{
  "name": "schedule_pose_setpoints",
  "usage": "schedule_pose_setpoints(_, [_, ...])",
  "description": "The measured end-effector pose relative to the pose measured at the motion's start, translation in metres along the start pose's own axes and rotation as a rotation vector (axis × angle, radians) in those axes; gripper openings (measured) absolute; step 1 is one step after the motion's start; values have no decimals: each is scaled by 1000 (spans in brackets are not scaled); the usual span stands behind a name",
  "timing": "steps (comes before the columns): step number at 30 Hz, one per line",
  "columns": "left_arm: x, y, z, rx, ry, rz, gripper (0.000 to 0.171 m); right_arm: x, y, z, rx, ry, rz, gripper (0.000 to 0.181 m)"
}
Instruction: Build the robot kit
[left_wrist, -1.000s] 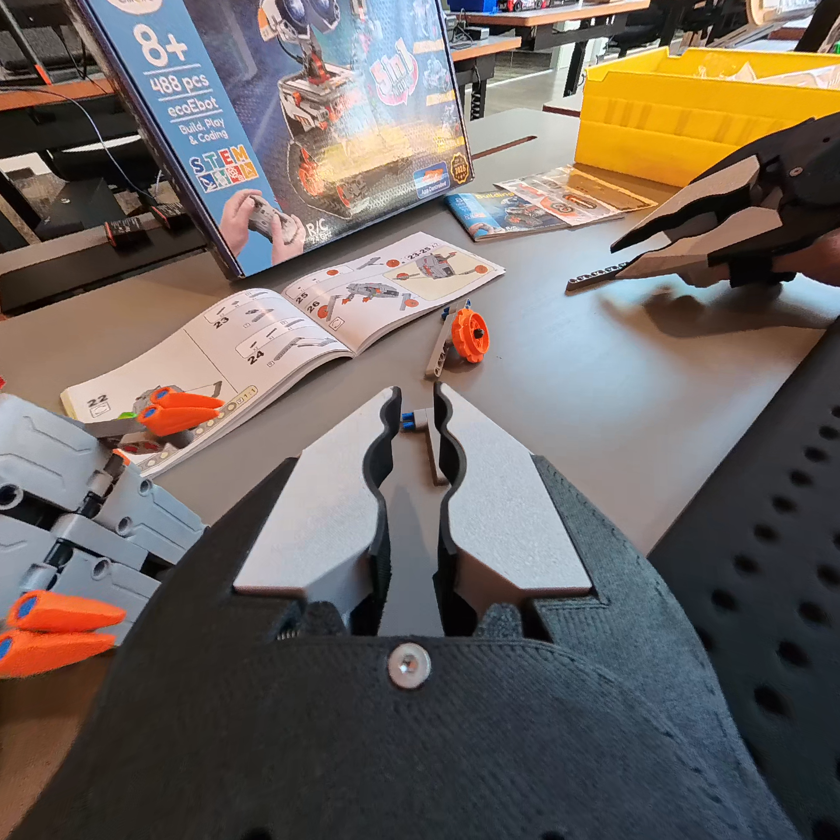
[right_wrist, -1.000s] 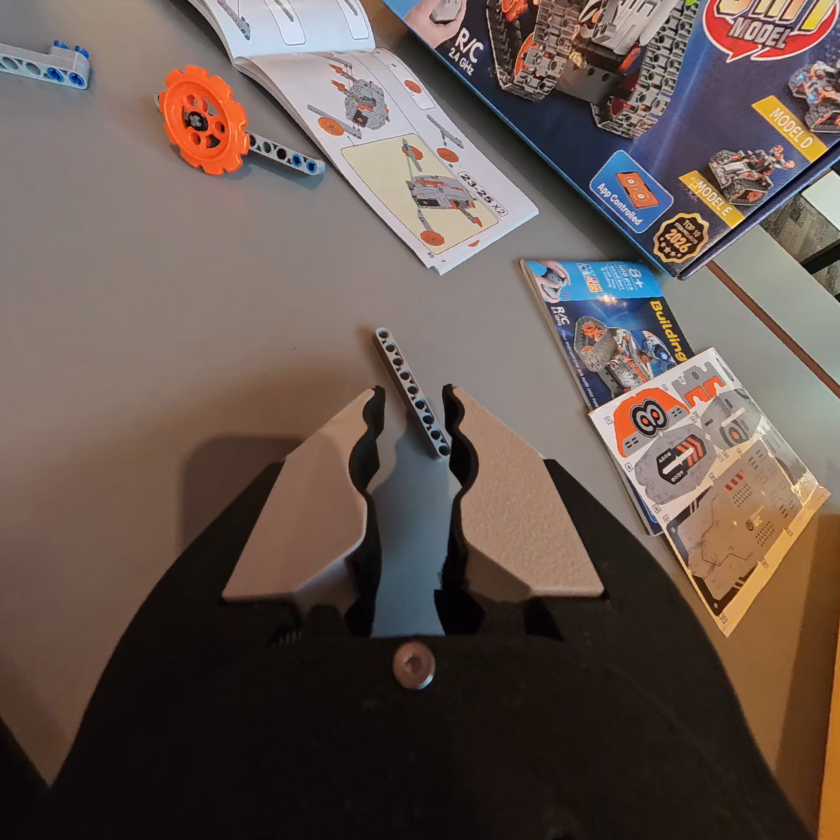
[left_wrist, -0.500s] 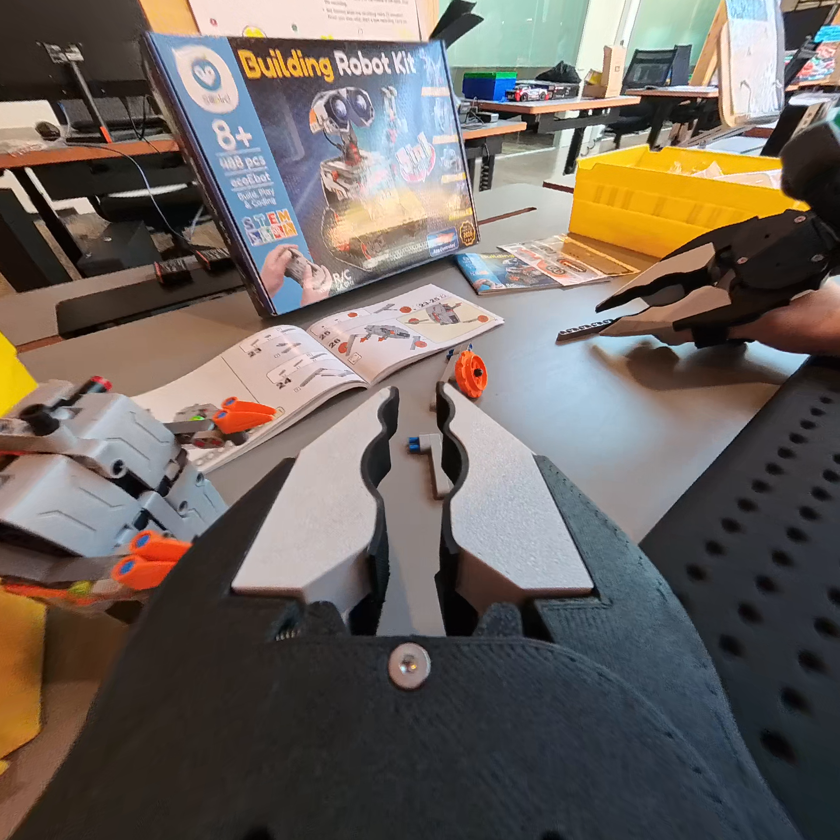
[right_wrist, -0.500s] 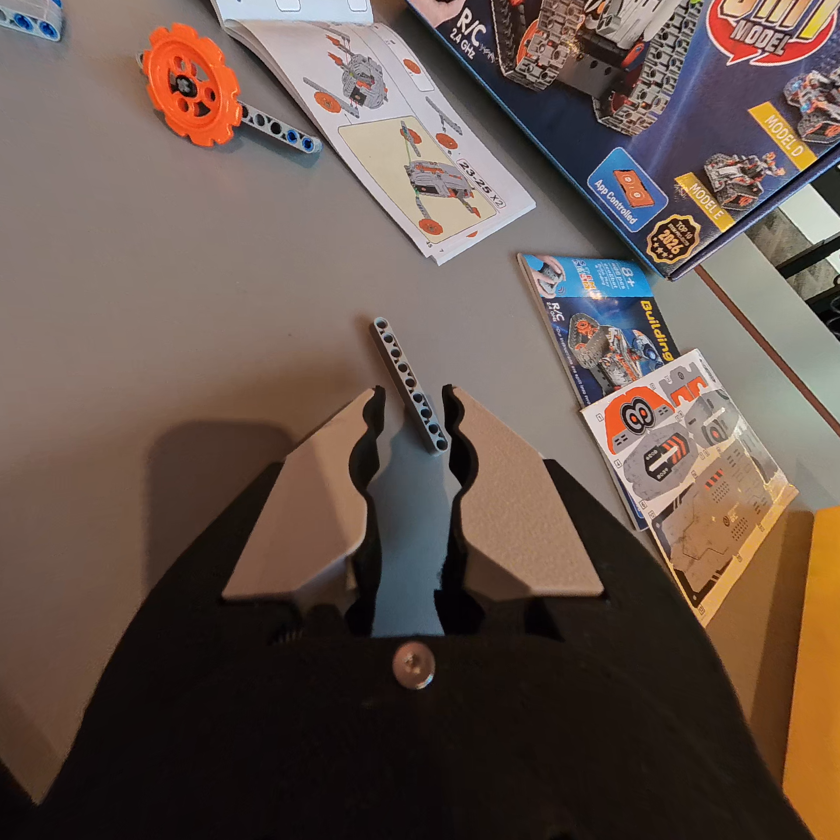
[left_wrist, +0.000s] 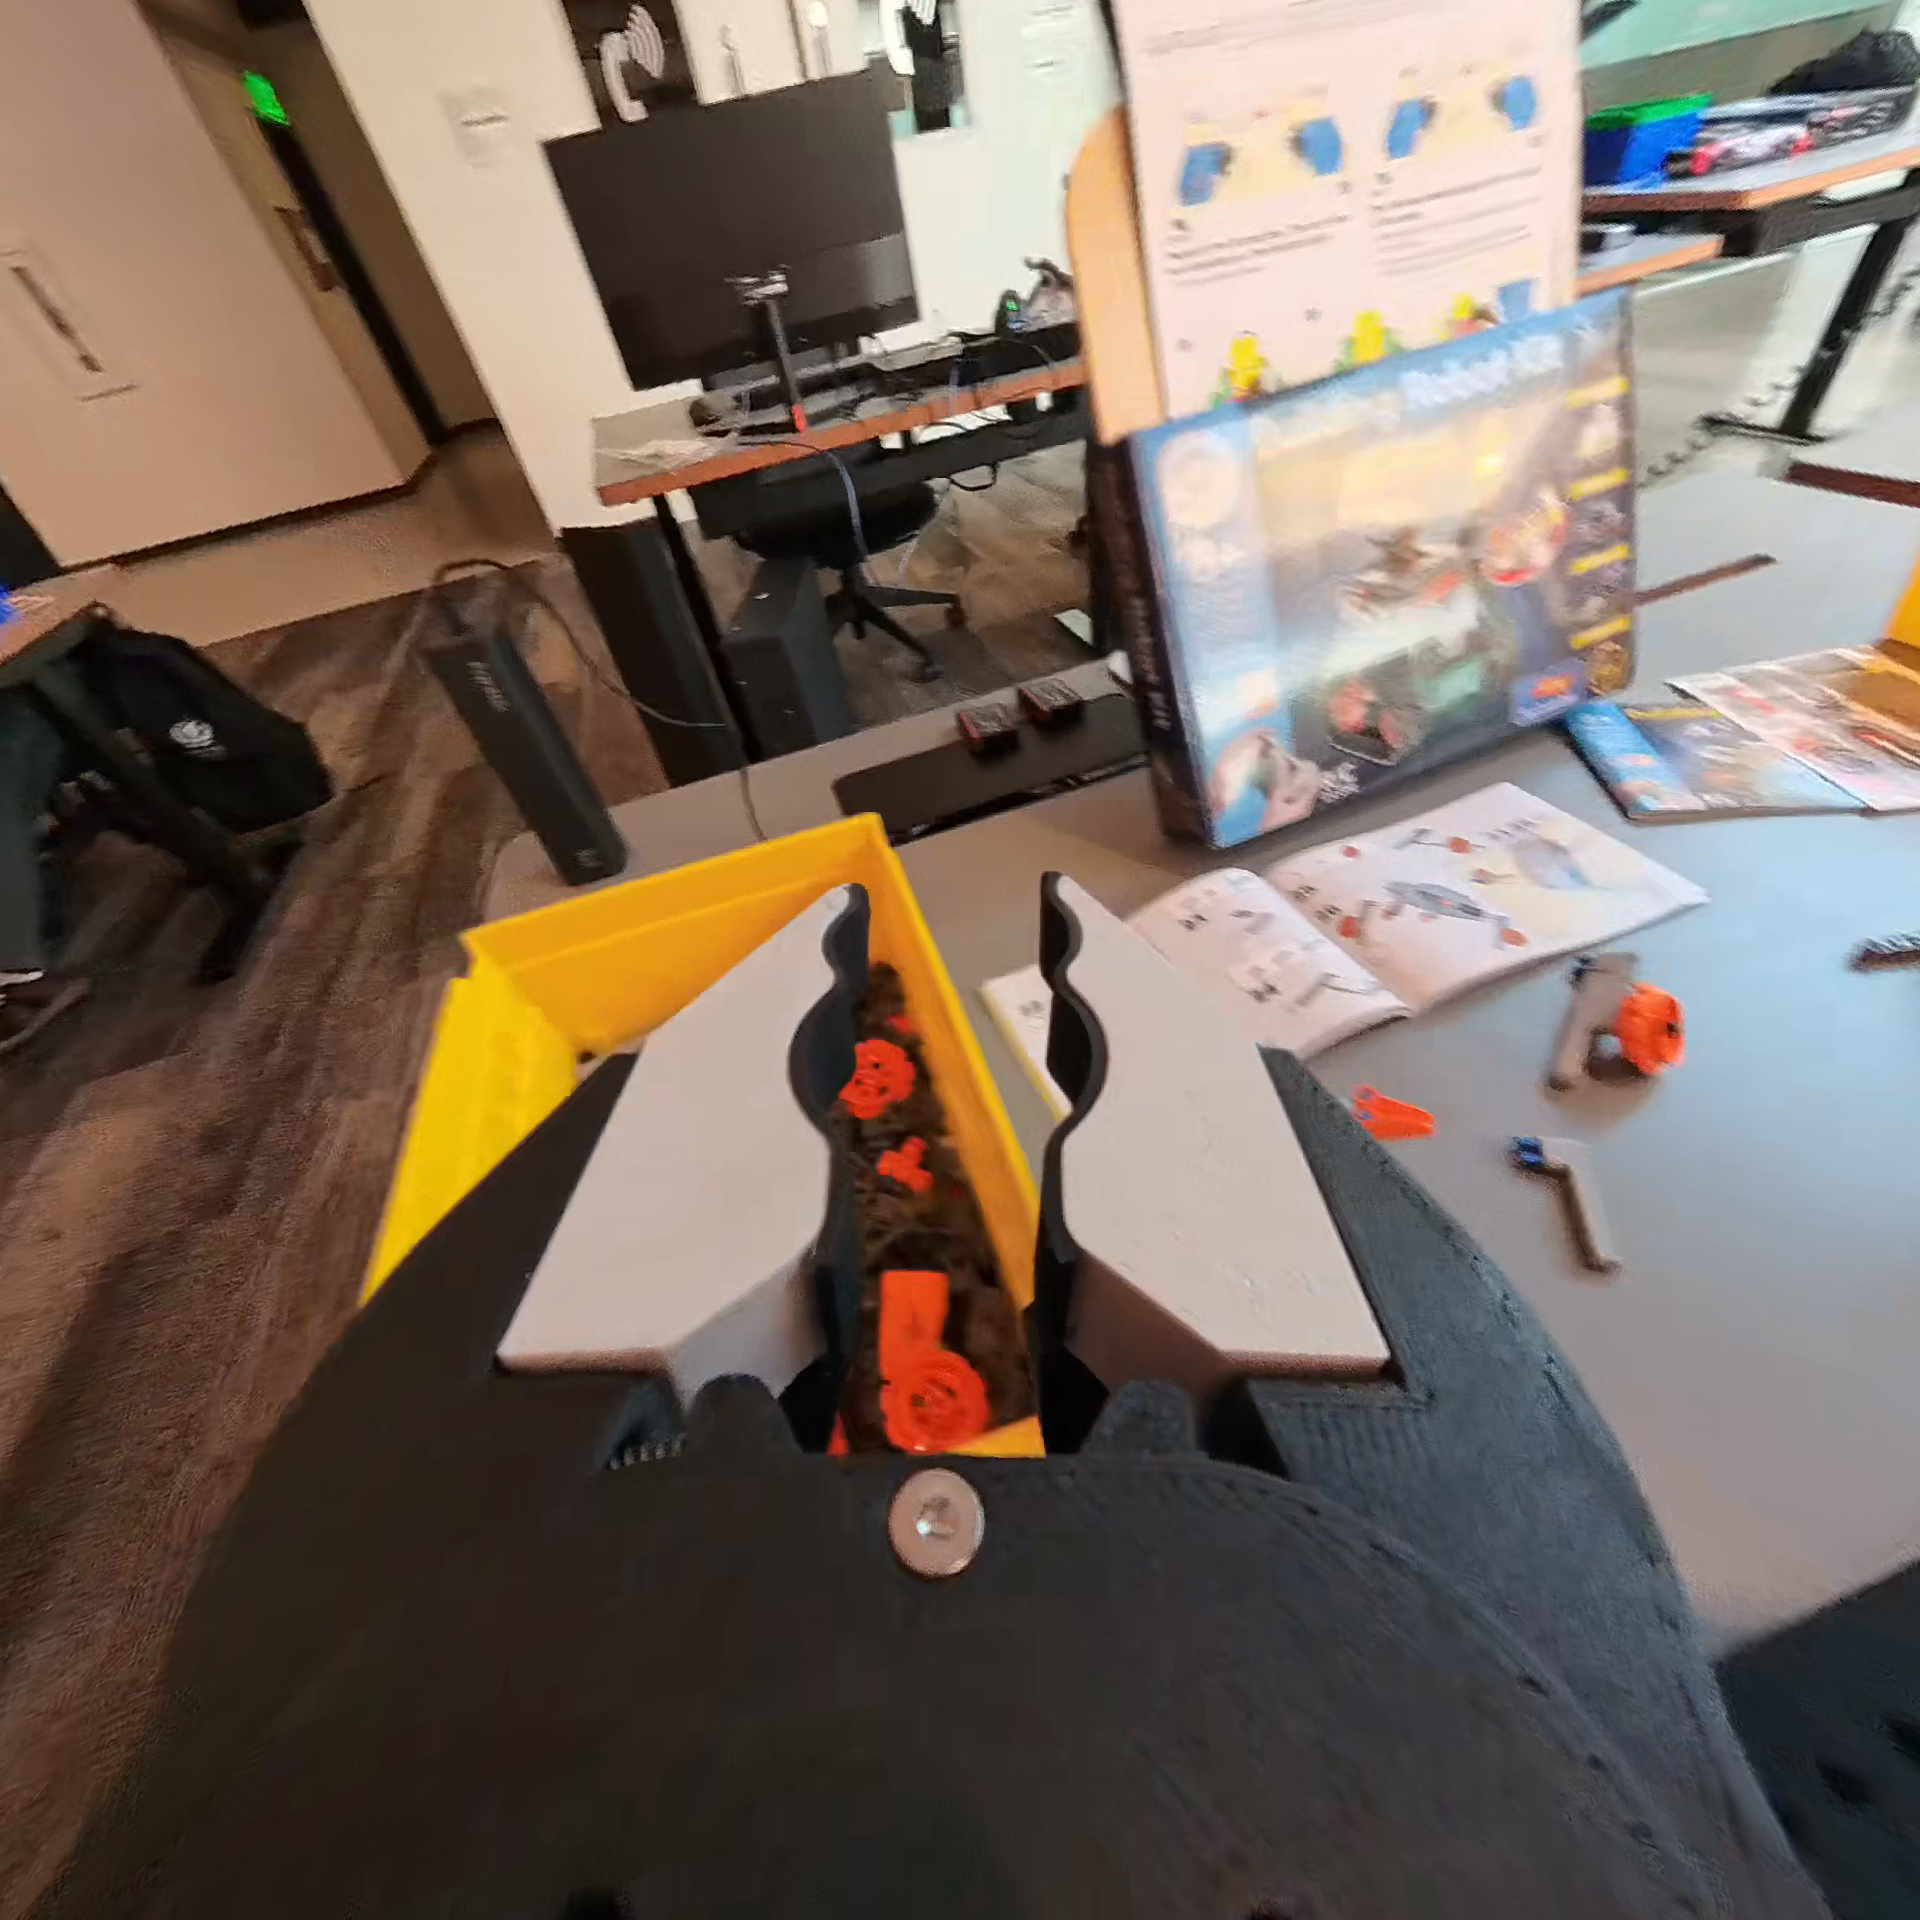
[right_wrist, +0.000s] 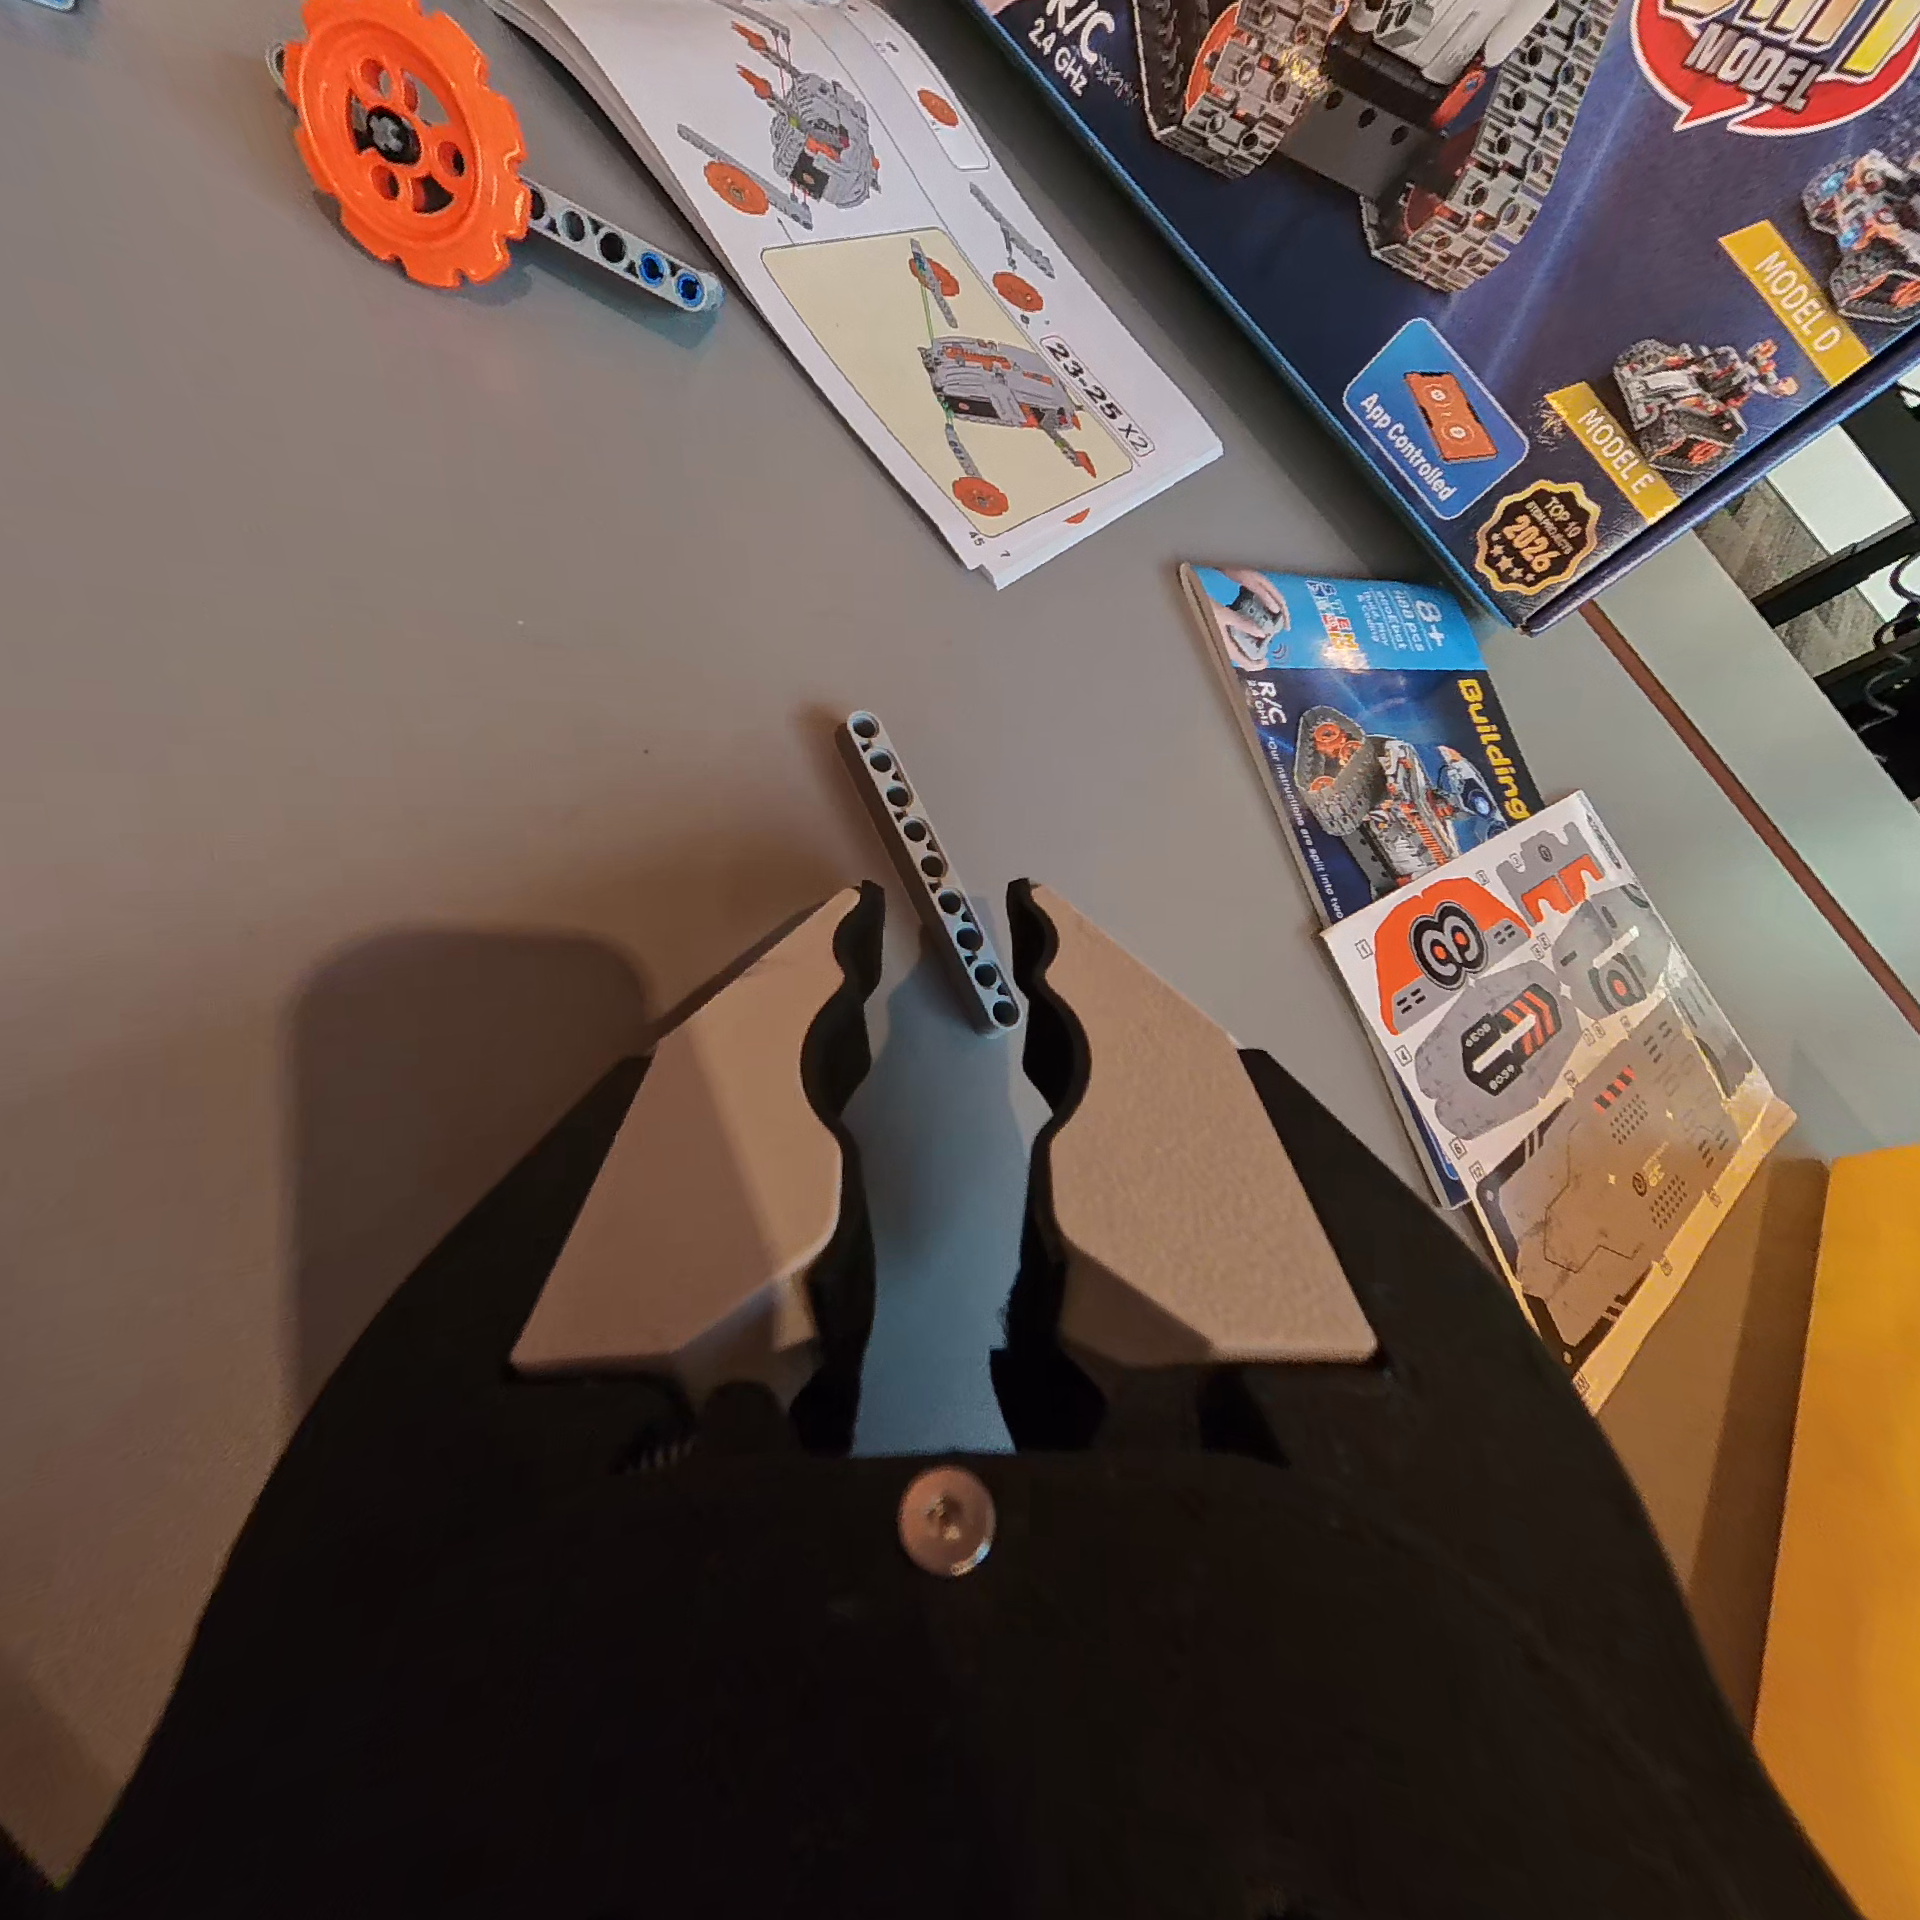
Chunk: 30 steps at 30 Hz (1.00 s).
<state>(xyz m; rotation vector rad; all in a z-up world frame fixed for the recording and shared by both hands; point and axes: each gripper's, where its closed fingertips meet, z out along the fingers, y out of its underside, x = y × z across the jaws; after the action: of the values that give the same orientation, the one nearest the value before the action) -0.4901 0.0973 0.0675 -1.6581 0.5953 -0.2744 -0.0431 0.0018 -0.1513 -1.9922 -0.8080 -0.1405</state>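
Note:
My left gripper (left_wrist: 951, 894) is open and empty, held over a yellow bin (left_wrist: 644, 935) that holds orange gears (left_wrist: 878, 1075) and dark parts. A grey L-shaped piece with blue pins (left_wrist: 1569, 1195) lies on the table to its right. My right gripper (right_wrist: 945, 894) is open, low over the grey table. A grey beam with a row of holes (right_wrist: 899, 795) lies flat with its near end between the fingertips; the jaws are not clamped on it. An orange gear on a grey beam (right_wrist: 405, 140) lies farther off, also in the left wrist view (left_wrist: 1642, 1029).
An open instruction manual (right_wrist: 935, 312) lies by an upright blue kit box (right_wrist: 1455, 208). A booklet (right_wrist: 1371, 748) and a sticker sheet (right_wrist: 1558, 1091) lie right of the beam, next to another yellow bin (right_wrist: 1849, 1455). A small orange piece (left_wrist: 1387, 1117) lies on the table.
My left gripper swung left and up, away from the L-shaped piece to over the yellow bin, and its jaws opened wider. My right gripper shifted only slightly around the holed beam.

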Motion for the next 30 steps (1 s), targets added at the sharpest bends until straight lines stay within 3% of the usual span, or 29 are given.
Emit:
schedule_pose_setpoints(7, [-64, -4, 21, -213, 17, -70, 34, 1, 1, 1, -8, 3, 2, 18])
schedule_pose_setpoints(11, [-90, -11, 30, -227, -8, -93, 29, 0, 2, 2, -14, 2, -7, 13])
schedule_pose_setpoints(17, [-108, 14, 33, -348, 1, -155, 17, 0, 3, 3, -26, 8, -18, 6])
schedule_pose_setpoints(23, [-95, -3, 31, -266, 121, -133, 9, 9, 0, 2, -49, -27, -75, 13])
schedule_pose_setpoints(30, [-84, 5, 21, -327, 154, -144, 10, 1, 2, -3, -323, -386, -144, 30])
